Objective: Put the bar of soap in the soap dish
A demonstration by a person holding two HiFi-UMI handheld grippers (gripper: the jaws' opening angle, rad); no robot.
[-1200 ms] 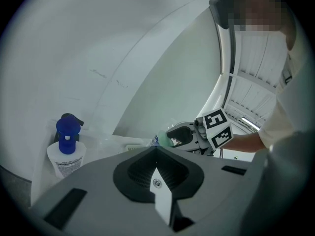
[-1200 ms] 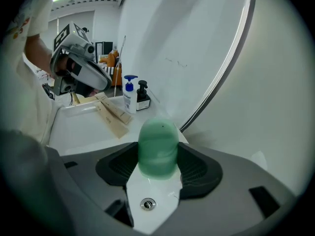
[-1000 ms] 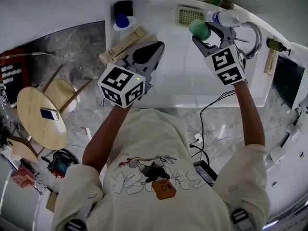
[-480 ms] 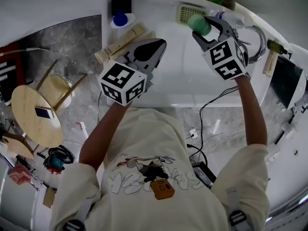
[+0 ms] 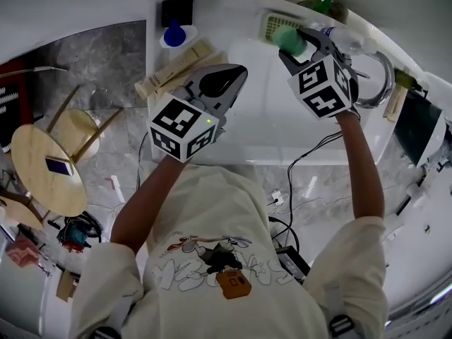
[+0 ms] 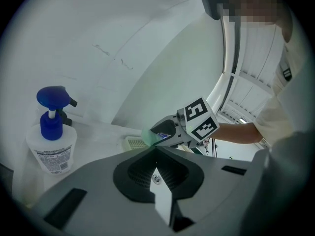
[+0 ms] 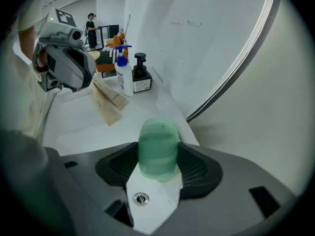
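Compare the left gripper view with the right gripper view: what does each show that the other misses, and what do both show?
Only the left gripper view shows the slatted soap dish and the right gripper seen from outside. Only the right gripper view shows the dark pump bottle, the beige boxes and the left gripper, plus a close look at its own jaws clamped on the soap. Both show the green bar of soap and the blue-topped pump bottle.

- I see the rounded, translucent green bar of soap (image 7: 157, 146) pinched upright between the fingers (image 7: 197, 170) of my right gripper (image 5: 295, 42), off the bench (image 5: 282, 119).
- The pale, slotted rectangular soap dish (image 5: 270, 22) lies flat just behind it.
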